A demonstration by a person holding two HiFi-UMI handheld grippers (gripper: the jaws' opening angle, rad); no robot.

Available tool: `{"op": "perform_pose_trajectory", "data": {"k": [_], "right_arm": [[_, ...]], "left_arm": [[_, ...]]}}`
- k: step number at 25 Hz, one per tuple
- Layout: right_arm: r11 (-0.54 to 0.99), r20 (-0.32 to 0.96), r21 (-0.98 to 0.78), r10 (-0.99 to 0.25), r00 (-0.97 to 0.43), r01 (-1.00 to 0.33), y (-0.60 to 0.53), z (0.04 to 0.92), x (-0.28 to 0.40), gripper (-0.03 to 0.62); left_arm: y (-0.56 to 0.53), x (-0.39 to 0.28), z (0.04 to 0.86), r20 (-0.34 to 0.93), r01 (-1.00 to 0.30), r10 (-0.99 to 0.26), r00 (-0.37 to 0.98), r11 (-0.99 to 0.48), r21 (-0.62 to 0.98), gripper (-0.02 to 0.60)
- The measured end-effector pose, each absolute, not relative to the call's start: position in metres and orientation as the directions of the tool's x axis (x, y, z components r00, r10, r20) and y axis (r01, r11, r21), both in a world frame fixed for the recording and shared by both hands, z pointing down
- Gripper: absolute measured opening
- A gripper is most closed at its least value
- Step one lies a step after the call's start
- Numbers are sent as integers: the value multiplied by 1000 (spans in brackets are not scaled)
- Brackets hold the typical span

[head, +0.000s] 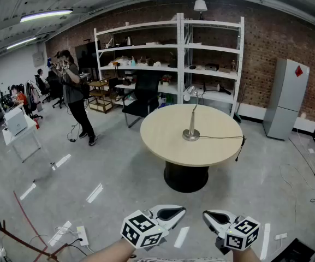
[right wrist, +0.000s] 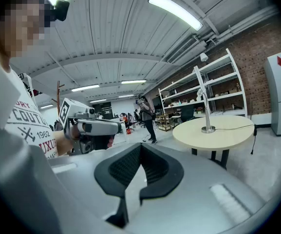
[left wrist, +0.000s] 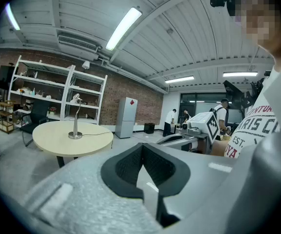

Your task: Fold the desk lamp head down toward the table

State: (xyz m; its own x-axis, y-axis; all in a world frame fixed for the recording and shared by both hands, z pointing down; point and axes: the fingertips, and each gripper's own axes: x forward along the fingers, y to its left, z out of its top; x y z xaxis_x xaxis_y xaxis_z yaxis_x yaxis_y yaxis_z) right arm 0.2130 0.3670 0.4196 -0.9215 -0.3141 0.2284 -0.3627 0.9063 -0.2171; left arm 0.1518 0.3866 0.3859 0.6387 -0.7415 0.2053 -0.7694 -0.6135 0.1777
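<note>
Seen from the head camera, two hand-held claws sit at the bottom of the frame, side by side and angled slightly downward over a grey floor. The left claw has its jaws pressed together, with nothing between the black pads. The right claw is likewise closed and empty, the pads meeting at their tips in its own view. The claw tips point inward toward each other, near but not touching. The desk lamp stands well ahead of both claws, across a stretch of open floor, roughly in line with the gap between them. It stands near the middle of a round, pale table. Its round metal base rests flat on the tabletop, and a thin stem rises upright from it. The head sits at the top of the stem, high above the tabletop. A dark cable runs from the base off the table edge on the right claw's side. In the left gripper view the lamp appears far off, up and to the left of the closed jaws; in the right gripper view it is far off, up and to the right. Beyond the table stand white shelves against a brick wall. A person stands far ahead and off to the left claw's side.
</note>
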Motion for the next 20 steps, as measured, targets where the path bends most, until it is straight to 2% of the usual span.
{"op": "perform_pose_trajectory", "data": {"k": [14,20], "right_arm": [[910,199,-213,-315,-928,-355,369,410,219,2],[918,200,-231,-279,-939,-322,378,414,219,3]], "left_arm": [[386,162,382,221,-767,-735,641,-625,146,0],[389,170,383,224,-754,-721,656,-639,151,0]]}}
